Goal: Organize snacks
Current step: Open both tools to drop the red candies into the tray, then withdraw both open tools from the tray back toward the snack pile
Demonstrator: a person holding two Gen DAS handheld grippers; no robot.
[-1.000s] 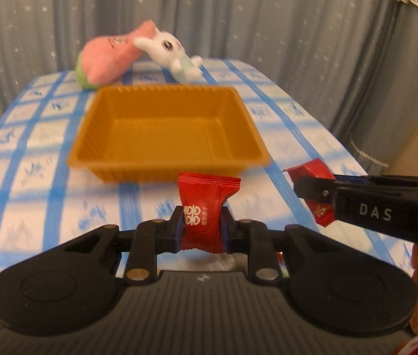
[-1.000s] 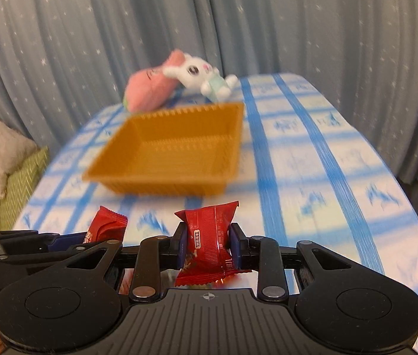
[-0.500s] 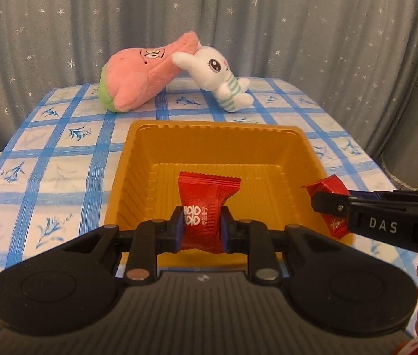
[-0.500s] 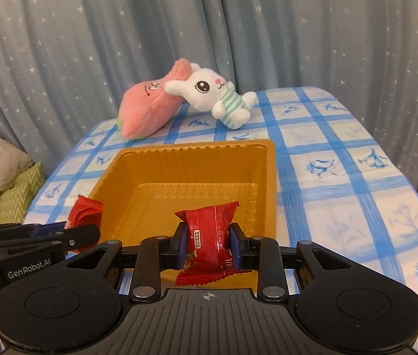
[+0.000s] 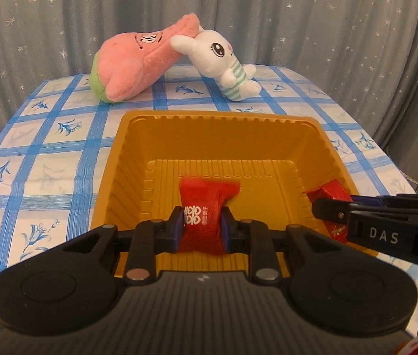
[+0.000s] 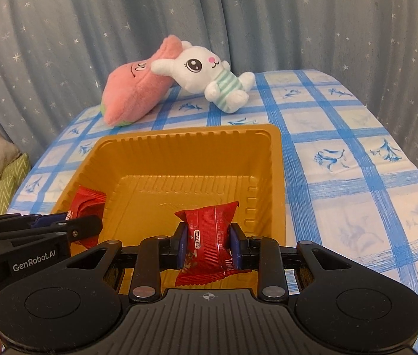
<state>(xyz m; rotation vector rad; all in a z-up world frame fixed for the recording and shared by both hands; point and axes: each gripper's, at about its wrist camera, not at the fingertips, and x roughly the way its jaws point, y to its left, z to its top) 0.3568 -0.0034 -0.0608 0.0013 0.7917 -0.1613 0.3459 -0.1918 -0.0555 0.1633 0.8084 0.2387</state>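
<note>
red snack packet [image 5: 202, 219] between left hand-held gripper [image 5: 202, 230] fingers, over tray [image 5: 218, 124]

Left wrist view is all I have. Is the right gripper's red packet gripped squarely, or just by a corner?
Observer: Squarely. The right gripper clamps the red packet across its middle, with both crimped ends free.
Operator: Is it over the tray?
Observer: Yes, it hangs inside the rim of the orange tray, over the near-right part.
Operator: Anything out of my frame on the far left?
Observer: A green zigzag cushion lies there, lower than the tray.
</note>
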